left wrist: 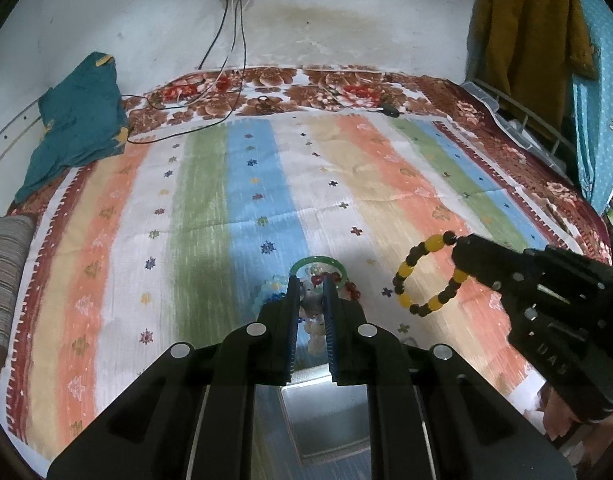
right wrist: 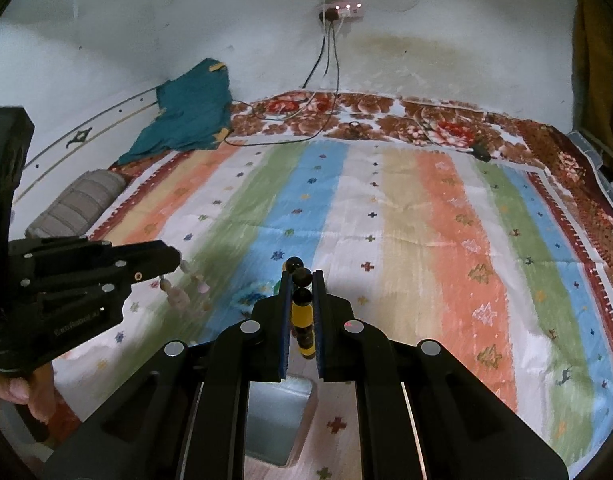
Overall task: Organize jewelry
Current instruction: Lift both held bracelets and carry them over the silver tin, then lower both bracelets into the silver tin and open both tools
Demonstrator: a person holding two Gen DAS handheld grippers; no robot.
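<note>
My left gripper [left wrist: 311, 283] is shut on a pale pink-and-white bead bracelet [left wrist: 313, 332], which hangs above the striped bedspread [left wrist: 234, 208]. Just past its fingertips a green bangle [left wrist: 317, 261], a light blue bead bracelet [left wrist: 265, 293] and red beads [left wrist: 353, 290] lie together on the bedspread. To the right, my right gripper [left wrist: 457, 249] is shut on a yellow-and-black bead bracelet [left wrist: 424, 276]. In the right wrist view that bracelet [right wrist: 301, 312] is pinched between the right gripper [right wrist: 301, 278] pads. The left gripper [right wrist: 176, 260] sits at the left with the pale bracelet [right wrist: 186, 286] dangling.
A grey-lined open box [right wrist: 282, 416] sits right below the grippers at the near edge. A teal cloth [left wrist: 80, 120] and cables [left wrist: 210, 92] lie at the far side by the wall. A grey striped roll [left wrist: 4, 276] is at the left. A hand [right wrist: 34, 392] holds the left gripper.
</note>
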